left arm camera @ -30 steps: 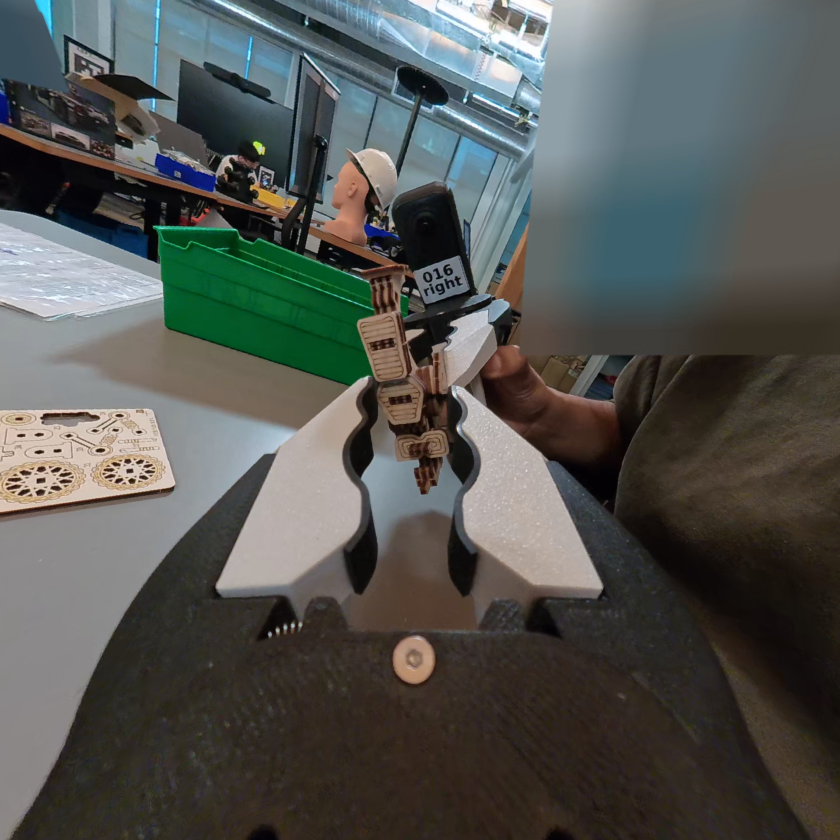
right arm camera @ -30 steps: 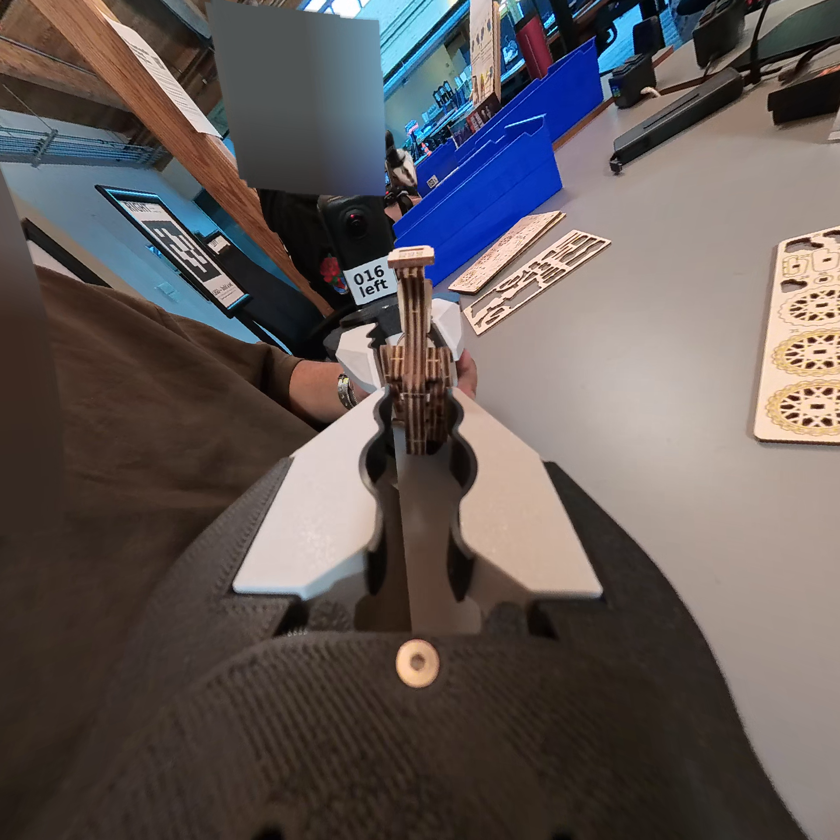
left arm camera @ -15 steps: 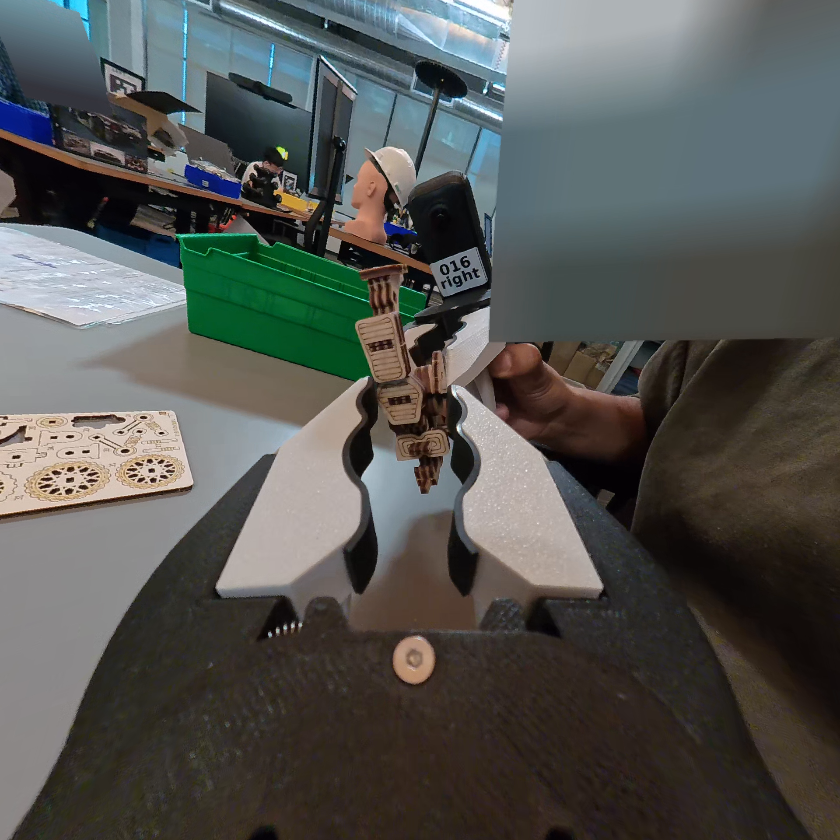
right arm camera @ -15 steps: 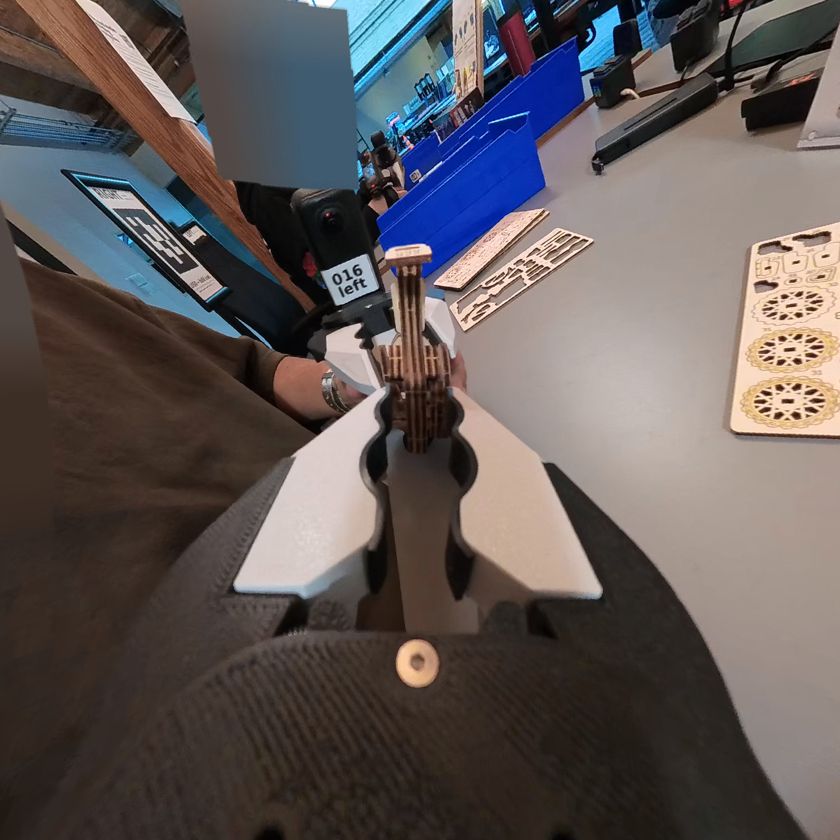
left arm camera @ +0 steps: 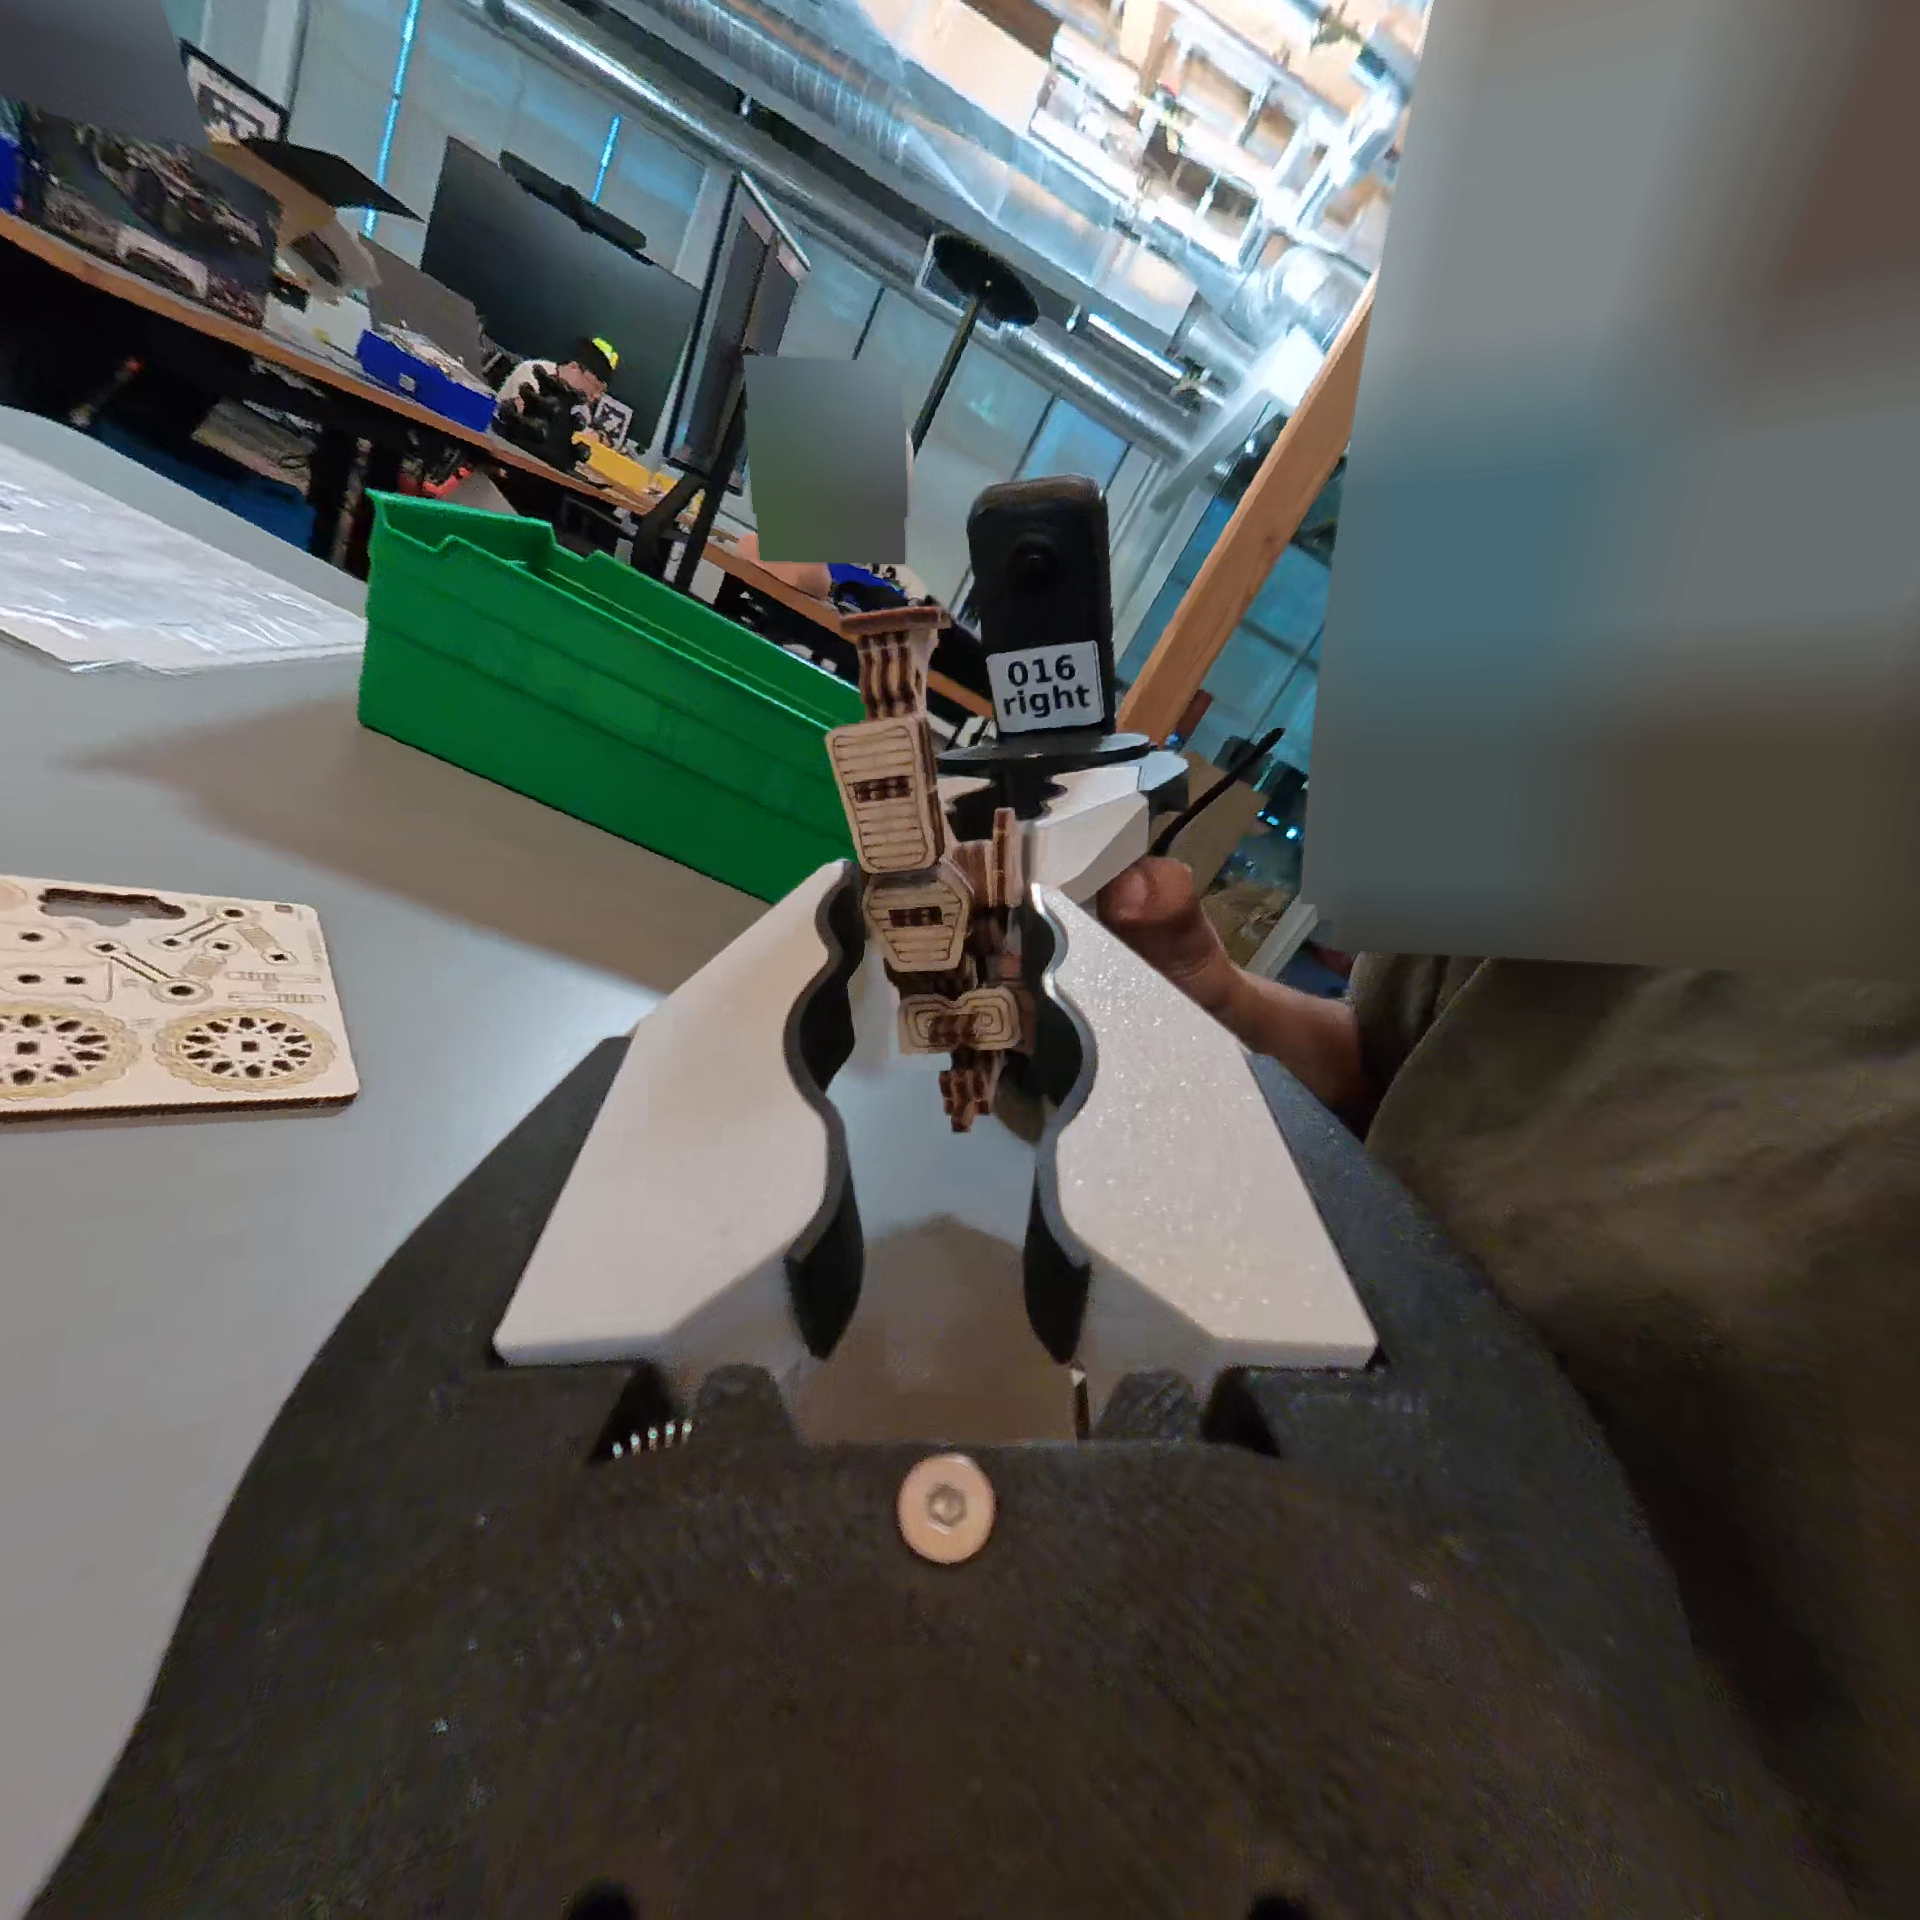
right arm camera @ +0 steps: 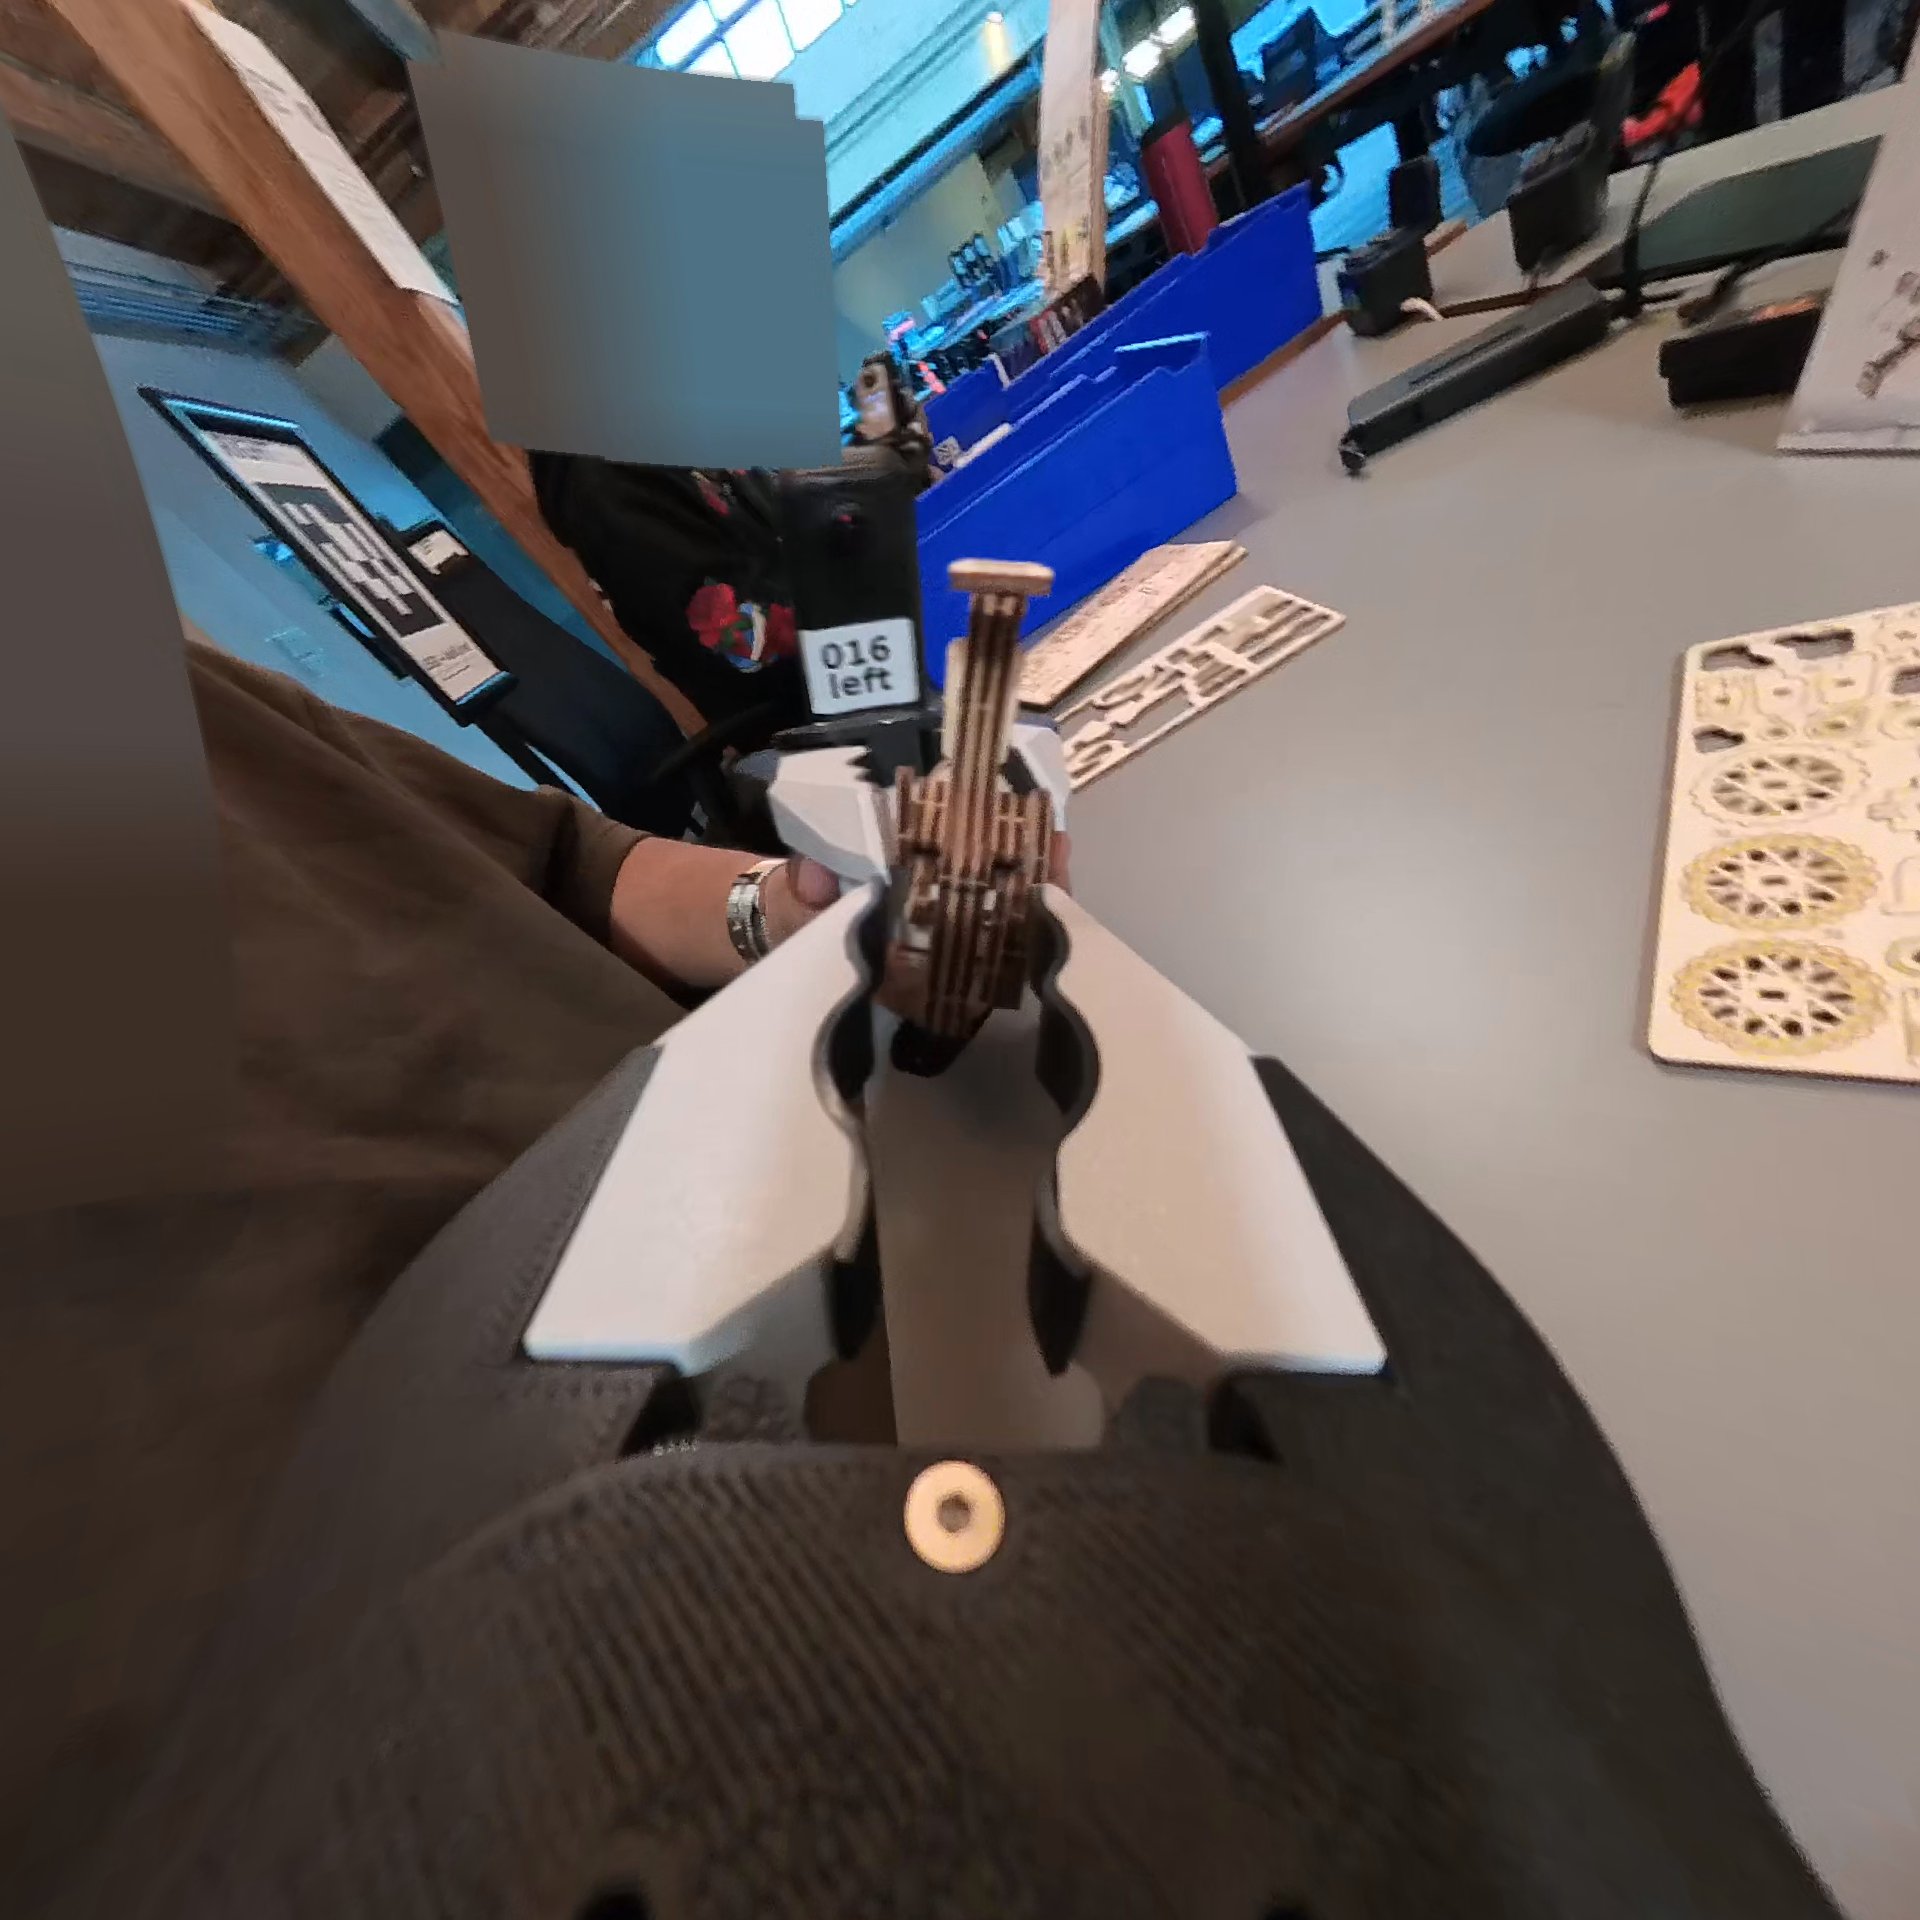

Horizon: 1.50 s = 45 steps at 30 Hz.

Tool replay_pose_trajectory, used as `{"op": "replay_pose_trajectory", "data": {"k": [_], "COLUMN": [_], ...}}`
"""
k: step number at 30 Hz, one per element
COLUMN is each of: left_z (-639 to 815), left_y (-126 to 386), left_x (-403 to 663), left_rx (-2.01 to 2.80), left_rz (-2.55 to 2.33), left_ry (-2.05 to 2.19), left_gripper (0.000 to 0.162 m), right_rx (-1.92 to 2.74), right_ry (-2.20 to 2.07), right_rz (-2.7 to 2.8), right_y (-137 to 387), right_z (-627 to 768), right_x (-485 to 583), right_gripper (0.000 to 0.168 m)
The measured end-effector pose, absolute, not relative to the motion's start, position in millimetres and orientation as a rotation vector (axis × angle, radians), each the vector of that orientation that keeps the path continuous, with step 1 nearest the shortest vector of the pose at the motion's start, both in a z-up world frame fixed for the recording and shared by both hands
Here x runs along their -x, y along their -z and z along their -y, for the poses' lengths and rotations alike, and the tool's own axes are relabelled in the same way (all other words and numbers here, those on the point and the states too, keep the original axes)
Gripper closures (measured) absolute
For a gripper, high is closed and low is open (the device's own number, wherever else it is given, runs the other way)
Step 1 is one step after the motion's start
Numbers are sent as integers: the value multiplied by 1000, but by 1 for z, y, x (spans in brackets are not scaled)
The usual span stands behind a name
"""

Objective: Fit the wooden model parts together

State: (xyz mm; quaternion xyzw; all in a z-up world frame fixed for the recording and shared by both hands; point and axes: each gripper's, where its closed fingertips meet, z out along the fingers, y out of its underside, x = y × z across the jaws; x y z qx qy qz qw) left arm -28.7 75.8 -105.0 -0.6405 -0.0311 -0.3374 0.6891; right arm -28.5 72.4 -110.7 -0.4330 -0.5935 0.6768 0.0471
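Layered wooden model assembly [left arm camera: 940, 935], held in the air above the grey table [left arm camera: 260, 1247] between both your grippers. Uneven squeezing could pop its slotted plates apart. Your left gripper [left arm camera: 940, 971] and right gripper [right arm camera: 961, 935] each sit narrowly parted, clamping the model's lower body from opposite ends.

Your two wrist cameras are facing each other, each sitting close behind its own white fingers. The left wrist view is looking across the grey table [left arm camera: 260, 1247] toward a green bin [left arm camera: 582, 686]. The right wrist view is looking the opposite way toward blue bins [right arm camera: 1091, 468]. Both are sharing the wooden model assembly [left arm camera: 935, 925] [right arm camera: 971, 862] between them, seen very near.
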Motion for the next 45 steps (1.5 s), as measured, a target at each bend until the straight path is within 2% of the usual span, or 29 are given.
{"op": "replay_pose_trajectory", "data": {"k": [2,8,33,45], "left_z": [-75,-73,-70,-61], "left_y": [103,102,100,99], "left_x": [31,29,23,18], "left_rx": [1418,1412,1409,1433], "left_rz": [89,81,21,-164], "left_ry": [780,796,771,616], "left_gripper": [134,134,133,133], "right_rx": [1280,1278,1206,850], "right_ry": [-2094,-2080,-1867,-1586], "right_rz": [1820,1810,1926,1944], "right_y": [107,108,108,103], "right_z": [-69,-71,-68,-62], "right_x": [27,28,24,19], "right_gripper": [135,146,149,149]}}
